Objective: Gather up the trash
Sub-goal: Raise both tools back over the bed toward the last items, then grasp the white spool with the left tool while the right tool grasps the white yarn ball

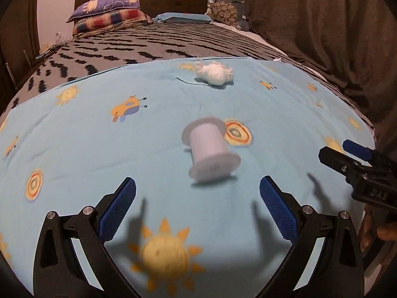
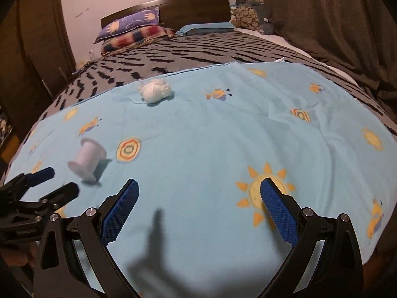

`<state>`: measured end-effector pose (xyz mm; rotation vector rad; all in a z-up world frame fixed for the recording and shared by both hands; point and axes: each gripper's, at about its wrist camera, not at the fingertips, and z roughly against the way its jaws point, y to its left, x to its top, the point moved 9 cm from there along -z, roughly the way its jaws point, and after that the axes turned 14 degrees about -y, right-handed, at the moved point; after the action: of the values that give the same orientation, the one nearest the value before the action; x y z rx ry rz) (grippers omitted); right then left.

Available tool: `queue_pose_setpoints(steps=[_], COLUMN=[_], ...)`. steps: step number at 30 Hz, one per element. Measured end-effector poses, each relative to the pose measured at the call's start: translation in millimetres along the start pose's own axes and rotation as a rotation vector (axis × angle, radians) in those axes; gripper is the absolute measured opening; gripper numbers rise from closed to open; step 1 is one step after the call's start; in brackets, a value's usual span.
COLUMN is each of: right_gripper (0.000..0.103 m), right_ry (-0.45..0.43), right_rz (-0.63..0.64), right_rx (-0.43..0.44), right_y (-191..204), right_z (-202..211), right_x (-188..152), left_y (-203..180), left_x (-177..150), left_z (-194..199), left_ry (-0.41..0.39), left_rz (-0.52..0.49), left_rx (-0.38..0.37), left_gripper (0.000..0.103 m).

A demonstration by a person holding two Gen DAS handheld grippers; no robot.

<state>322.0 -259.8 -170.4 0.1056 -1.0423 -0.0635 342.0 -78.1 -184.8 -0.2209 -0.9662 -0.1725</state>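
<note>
On the left, the left tool (image 1: 197, 200) is hovering over the light blue sheet (image 1: 99, 154) spread on the bed, its blue-padded fingers standing wide apart and gripping nothing. Just ahead of it, an empty white spool (image 1: 211, 149) is lying on its side on the sheet, blurred in the left wrist view, beside a printed ring pattern. Farther back, near the sheet's far edge, a white ball of yarn (image 1: 215, 74) is resting with a loose thread trailing to its left. To the right, the right tool (image 2: 199, 198) is hanging above a printed sun, its fingers likewise spread wide and empty. From its camera the spool (image 2: 86, 160) is sitting well to the left, close to the left tool's tips (image 2: 53, 181), with the yarn ball (image 2: 155, 90) beyond. Pillows (image 1: 109, 12) are piled at the headboard.
</note>
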Motion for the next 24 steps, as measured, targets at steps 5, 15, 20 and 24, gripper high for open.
queue_pose_setpoints(steps=[5, 15, 20, 24], right_gripper=[0.099, 0.099, 0.099, 0.099], right_ry=[0.003, 0.012, 0.038, 0.062], right_rz=[-0.027, 0.018, 0.029, 0.047], right_rx=[0.014, 0.031, 0.071, 0.084], right_y=[-1.1, 18.8, 47.2, 69.5], right_z=[-13.6, -50.7, -91.3, -123.7], right_x=[9.9, 33.5, 51.4, 62.3], left_y=[-5.6, 4.0, 35.1, 61.3], left_x=[6.9, 14.0, 25.7, 32.1], left_z=[-27.9, -52.2, -53.3, -58.9], left_ry=[0.027, 0.069, 0.038, 0.025], left_rz=[0.003, -0.002, -0.011, 0.003], left_rx=[-0.008, -0.046, 0.007, 0.041], left_gripper=[0.091, 0.045, 0.045, 0.045])
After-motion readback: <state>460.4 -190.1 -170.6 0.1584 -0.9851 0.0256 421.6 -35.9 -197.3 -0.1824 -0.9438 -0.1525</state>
